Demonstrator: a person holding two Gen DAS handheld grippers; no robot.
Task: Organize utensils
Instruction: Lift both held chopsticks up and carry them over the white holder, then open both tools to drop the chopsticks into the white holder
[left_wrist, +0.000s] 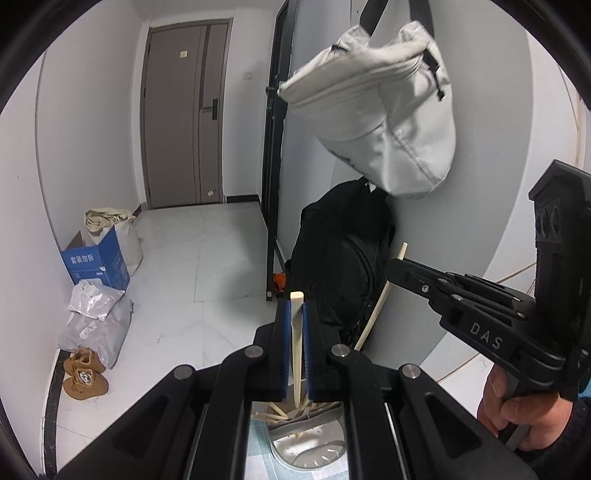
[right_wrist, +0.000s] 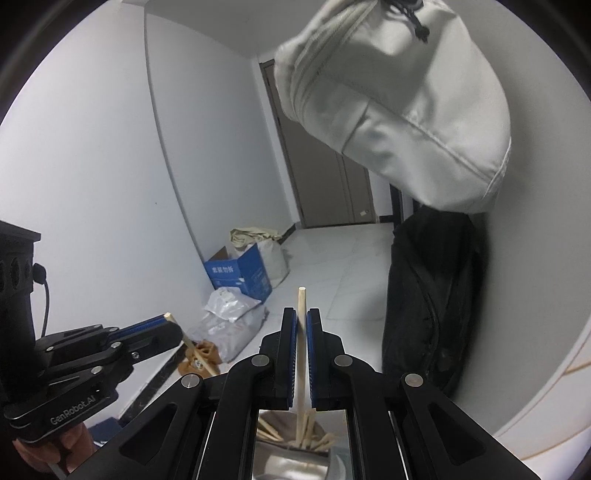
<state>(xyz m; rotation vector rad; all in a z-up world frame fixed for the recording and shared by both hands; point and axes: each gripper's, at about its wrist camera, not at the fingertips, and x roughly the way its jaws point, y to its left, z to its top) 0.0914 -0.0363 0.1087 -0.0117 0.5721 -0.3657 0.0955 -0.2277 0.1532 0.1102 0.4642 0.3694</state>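
White-tiled hallway, grey door behind — the risk is either thin stick slipping or snagging the bundle of chopsticks (left_wrist: 291, 410) in the metal holder (left_wrist: 310, 450) below. Left tool (left_wrist: 295, 325) clamps one chopstick (left_wrist: 296, 332) — right tool (right_wrist: 302, 332) pinches another chopstick (right_wrist: 302, 354), both upright.

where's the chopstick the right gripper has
In the right wrist view the chopstick stands upright, pinched between the blue pads of the right gripper, above the chopsticks in the metal holder; the blue box lies beyond.
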